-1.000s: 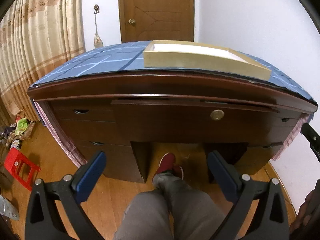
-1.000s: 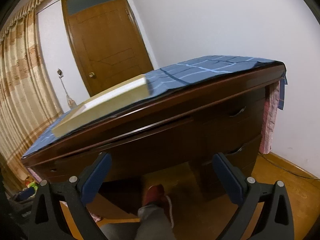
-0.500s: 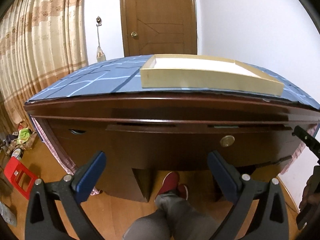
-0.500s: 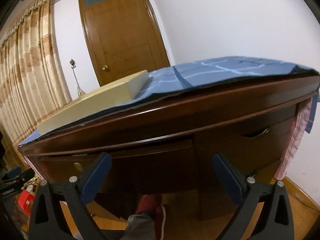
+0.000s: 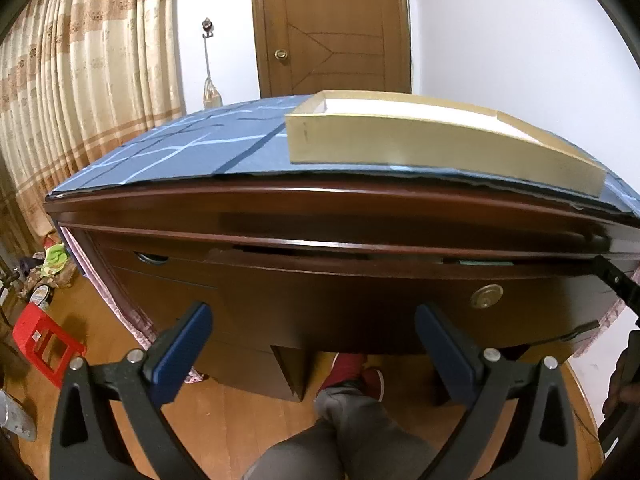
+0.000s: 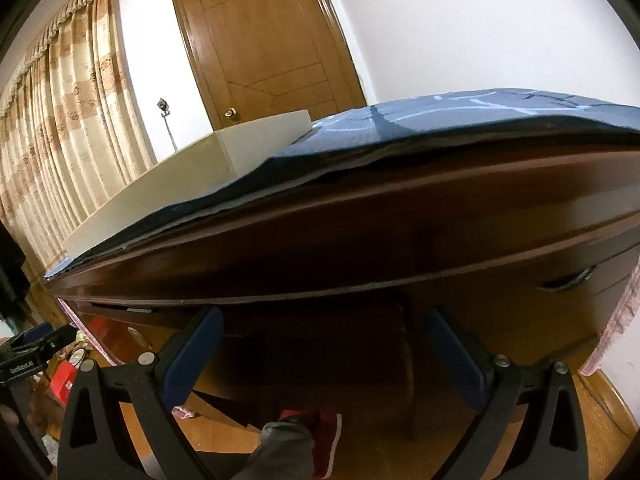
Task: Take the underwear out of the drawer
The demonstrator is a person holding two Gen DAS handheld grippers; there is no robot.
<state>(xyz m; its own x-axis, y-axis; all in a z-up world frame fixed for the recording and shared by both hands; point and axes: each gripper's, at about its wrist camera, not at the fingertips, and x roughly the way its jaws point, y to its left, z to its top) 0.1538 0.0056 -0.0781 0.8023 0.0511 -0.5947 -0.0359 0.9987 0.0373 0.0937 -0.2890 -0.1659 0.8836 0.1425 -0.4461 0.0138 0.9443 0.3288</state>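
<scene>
My left tongs [image 5: 308,336] stand spread wide, gripping nothing, blue pads level with the front of the centre drawer [image 5: 360,300]. The drawer's long axis runs side to side across both views, its face turned toward me. It shows only a thin dark slit along its top edge; a sliver of pale green shows in that slit up and right of the left tongs. Underwear itself I cannot make out. A round brass lock [image 5: 486,297] sits on the drawer face, just right of the right pad.

Right tongs [image 6: 320,350] also spread, empty, tucked low under the overhanging edge of the surface [image 6: 400,216]. A blue patterned cloth [image 5: 192,152] covers the top, with a shallow cream tray [image 5: 420,140] resting on it, above and ahead of the left tongs.

Writing: the left tool at the right view's left edge reads "GenRobot.AI".
</scene>
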